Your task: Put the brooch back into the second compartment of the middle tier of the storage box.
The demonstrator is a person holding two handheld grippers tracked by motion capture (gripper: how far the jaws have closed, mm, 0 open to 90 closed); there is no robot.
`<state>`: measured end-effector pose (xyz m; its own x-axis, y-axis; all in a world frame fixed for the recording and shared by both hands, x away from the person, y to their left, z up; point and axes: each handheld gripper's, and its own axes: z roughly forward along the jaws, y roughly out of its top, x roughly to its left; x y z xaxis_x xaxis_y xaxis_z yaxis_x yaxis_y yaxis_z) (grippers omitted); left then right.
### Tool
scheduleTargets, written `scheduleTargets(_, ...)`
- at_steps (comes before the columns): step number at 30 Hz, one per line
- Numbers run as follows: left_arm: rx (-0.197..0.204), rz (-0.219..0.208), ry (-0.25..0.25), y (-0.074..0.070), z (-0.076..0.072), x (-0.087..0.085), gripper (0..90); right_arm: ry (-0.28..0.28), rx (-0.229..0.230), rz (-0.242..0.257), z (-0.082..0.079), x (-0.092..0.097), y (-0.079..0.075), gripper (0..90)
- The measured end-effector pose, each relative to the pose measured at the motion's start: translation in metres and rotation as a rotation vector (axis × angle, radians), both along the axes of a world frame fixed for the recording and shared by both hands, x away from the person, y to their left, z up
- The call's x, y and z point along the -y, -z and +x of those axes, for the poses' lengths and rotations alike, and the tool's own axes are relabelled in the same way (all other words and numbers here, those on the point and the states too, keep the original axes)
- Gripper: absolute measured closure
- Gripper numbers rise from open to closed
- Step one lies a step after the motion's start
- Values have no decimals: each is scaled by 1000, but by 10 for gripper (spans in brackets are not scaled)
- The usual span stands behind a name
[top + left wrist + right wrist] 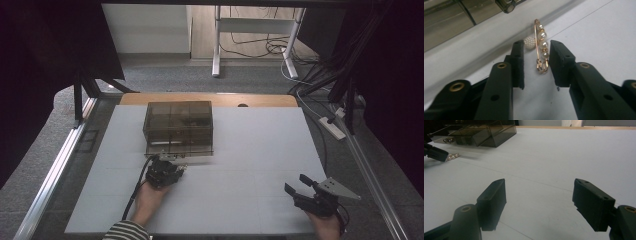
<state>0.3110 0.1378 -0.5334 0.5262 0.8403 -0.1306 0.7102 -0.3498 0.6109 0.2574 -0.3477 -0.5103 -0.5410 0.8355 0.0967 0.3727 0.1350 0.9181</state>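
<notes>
Mid-grasp: left gripper [535, 58] spread around pearl pin [541, 47] on desk [599, 37] beside smoked box [178, 127], not yet pinching. Right gripper [539, 202] spread, idle. Next: close, lift.

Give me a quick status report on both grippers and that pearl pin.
Left gripper jaws astride the pearl pin, not yet pressing. Right gripper open, idle on the white mat. Small beaded ball lies beside the pin, smoky drawer box just beyond.
</notes>
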Motion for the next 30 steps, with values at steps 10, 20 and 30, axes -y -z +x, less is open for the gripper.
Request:
scheduleTargets(10, 7, 28, 28, 0, -1, 1, 804, -3, 2, -3, 0, 0, 0, 270)
scheduleTargets(20, 9, 32, 47, -1, -2, 2, 853, -6, 3, -4, 0, -1, 0, 270)
scheduleTargets(30, -2, 33, 63, -3, -2, -1, 862, -11, 1, -6, 0, -1, 0, 270)
